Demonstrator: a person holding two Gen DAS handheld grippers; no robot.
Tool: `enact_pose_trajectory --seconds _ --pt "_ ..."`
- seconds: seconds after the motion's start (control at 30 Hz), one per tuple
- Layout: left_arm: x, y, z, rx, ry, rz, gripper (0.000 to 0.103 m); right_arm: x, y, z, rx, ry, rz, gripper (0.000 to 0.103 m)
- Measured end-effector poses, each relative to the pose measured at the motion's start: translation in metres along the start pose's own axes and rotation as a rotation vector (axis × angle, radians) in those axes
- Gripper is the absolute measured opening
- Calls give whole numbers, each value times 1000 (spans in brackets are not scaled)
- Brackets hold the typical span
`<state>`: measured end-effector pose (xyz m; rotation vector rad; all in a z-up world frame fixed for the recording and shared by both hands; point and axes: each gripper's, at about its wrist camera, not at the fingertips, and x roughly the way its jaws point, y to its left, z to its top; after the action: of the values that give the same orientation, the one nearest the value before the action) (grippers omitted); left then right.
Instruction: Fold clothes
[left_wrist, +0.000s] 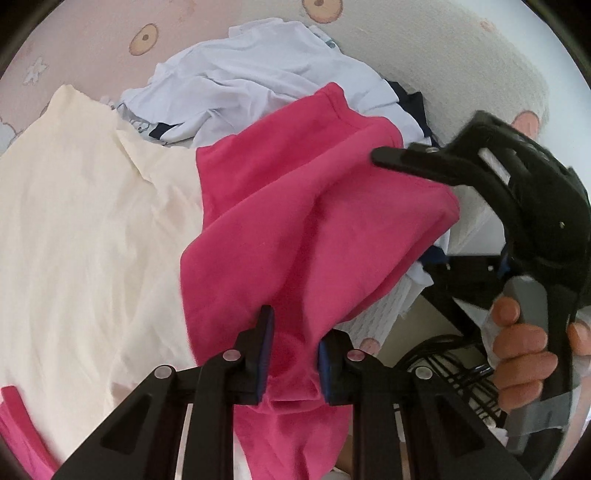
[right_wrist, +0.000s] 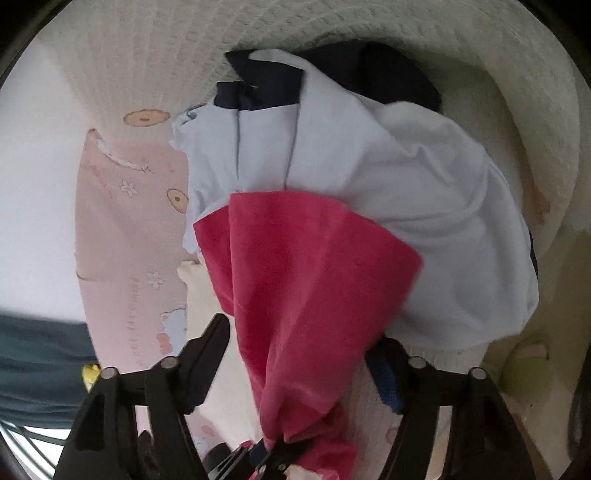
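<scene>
A bright pink garment hangs bunched over the pile of clothes. My left gripper is shut on its lower fold, with the blue pads pressing the cloth from both sides. In the right wrist view the same pink garment fans up from that pinch, and the left gripper shows at the bottom edge. My right gripper stands open around the cloth, its fingers wide apart and not pressing. A hand holds it at the right.
A cream garment lies spread at the left. A pale blue shirt with a navy collar lies behind the pink one. Under them is a pink printed bedsheet and a white knitted blanket. A black wire frame stands low at the right.
</scene>
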<state>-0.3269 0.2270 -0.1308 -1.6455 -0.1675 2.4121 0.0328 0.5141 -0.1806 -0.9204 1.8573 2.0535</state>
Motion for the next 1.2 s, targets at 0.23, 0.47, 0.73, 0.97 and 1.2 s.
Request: enact_pose_trajectory --seconds 0.23,0.47,0.73,0.97,1.2 --pt "-7 5 -3 12 16 -47 19 -10 21 -5 -142 -58 37 17" --pt "-46 41 -2 -147 -35 -33 57 -28 68 -30 -403 -136 106 17" --pt "-89 57 -10 -155 -24 0 59 -21 97 -64 -452 -102 164 17" --pt "-114 82 -14 -197 -67 -75 59 0 149 -90 -529 -14 126 17" --pt "-116 138 -15 -241 -71 -75 59 49 181 -133 -684 73 -46 17"
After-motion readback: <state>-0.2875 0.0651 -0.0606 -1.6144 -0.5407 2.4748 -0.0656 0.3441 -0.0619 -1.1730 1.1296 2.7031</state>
